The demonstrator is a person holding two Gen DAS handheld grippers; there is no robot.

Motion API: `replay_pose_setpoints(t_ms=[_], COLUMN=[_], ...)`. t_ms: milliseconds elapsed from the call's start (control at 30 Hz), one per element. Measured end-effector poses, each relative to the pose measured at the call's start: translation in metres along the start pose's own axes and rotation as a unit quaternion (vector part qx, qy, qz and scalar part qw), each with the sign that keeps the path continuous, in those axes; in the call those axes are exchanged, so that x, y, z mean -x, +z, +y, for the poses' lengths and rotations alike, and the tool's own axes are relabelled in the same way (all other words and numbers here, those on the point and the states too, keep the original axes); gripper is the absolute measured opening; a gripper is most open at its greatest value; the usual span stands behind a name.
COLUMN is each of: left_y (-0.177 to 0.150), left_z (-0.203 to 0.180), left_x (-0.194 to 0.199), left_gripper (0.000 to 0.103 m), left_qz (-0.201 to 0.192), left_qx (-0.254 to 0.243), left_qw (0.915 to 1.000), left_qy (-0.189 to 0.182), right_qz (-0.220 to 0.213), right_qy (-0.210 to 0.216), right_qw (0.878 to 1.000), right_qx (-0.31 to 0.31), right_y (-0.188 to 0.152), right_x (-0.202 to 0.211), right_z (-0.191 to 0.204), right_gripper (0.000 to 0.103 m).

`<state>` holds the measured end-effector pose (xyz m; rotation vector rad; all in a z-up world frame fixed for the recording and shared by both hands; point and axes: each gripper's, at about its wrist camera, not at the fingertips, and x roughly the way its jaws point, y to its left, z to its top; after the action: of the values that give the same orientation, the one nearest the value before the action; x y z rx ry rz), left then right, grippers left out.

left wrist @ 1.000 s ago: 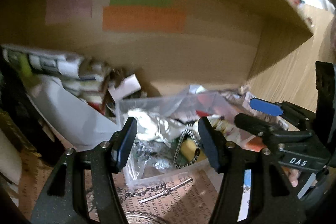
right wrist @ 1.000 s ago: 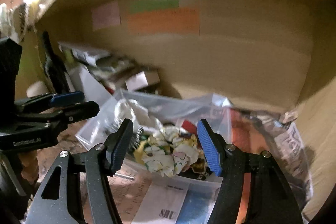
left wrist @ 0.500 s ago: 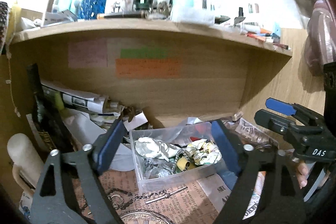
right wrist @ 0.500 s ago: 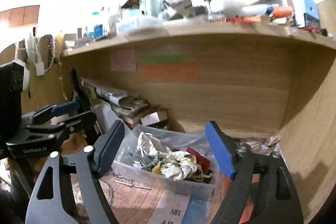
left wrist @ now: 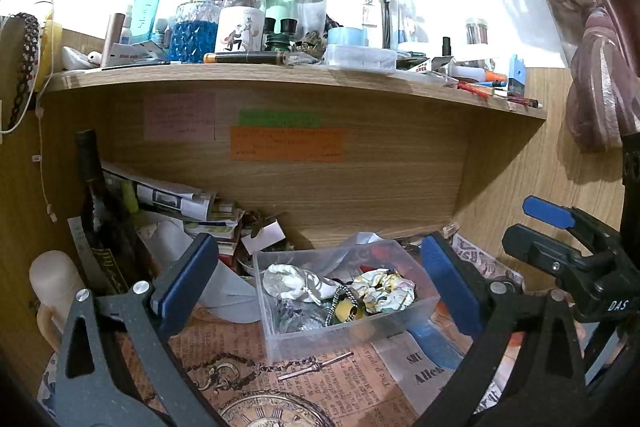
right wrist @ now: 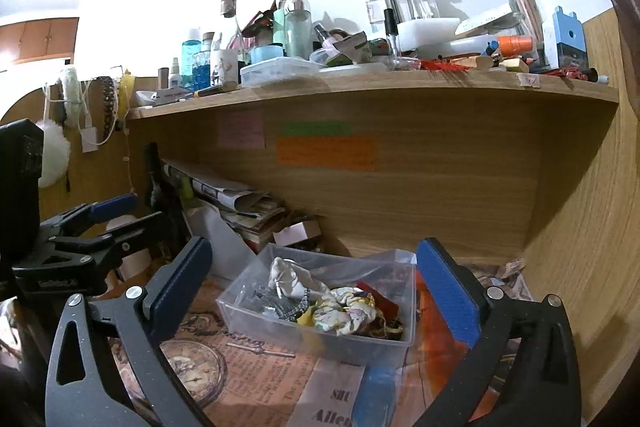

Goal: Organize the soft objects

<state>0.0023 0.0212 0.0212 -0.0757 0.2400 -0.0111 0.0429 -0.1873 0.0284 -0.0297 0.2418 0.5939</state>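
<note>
A clear plastic box [left wrist: 352, 333] [right wrist: 280, 333] stands on a paper-covered desk under a wooden shelf. It holds a floral fabric scrunchie [left wrist: 384, 291] [right wrist: 346, 313], a white crumpled cloth [left wrist: 294, 281] [right wrist: 286, 279], a bead chain and silvery bits. My left gripper [left wrist: 320, 281] is open and empty, held back from the box. My right gripper [right wrist: 316, 283] is open and empty, also back from it. Each gripper shows at the edge of the other's view.
The shelf [left wrist: 280, 75] above carries several bottles and jars. A stack of papers and a dark bottle [left wrist: 96, 211] stand left of the box. A chain with a bar [left wrist: 316, 367] lies in front of it. A wooden side wall [right wrist: 580, 227] closes the right.
Both grippers have pulled back and away from the box and opened wider. The scrunchie now lies in the box.
</note>
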Motion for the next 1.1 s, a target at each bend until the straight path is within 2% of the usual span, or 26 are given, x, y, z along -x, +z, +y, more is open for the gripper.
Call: replay_pose_setpoints(t_ms=[1100], left_y=[-0.0044], left_z=[-0.0060], left_x=[0.0011], left_gripper=[0.103], left_qz=[0.002], left_qx=[-0.002], left_qw=[1.0000], left_qy=[0.006], right_qz=[-0.001], right_qy=[-0.002], right_qw=[1.000], right_qx=[-0.003], right_y=[-0.0012], right_x=[0.0025], right_z=[0.0033], right_gripper=[0.103])
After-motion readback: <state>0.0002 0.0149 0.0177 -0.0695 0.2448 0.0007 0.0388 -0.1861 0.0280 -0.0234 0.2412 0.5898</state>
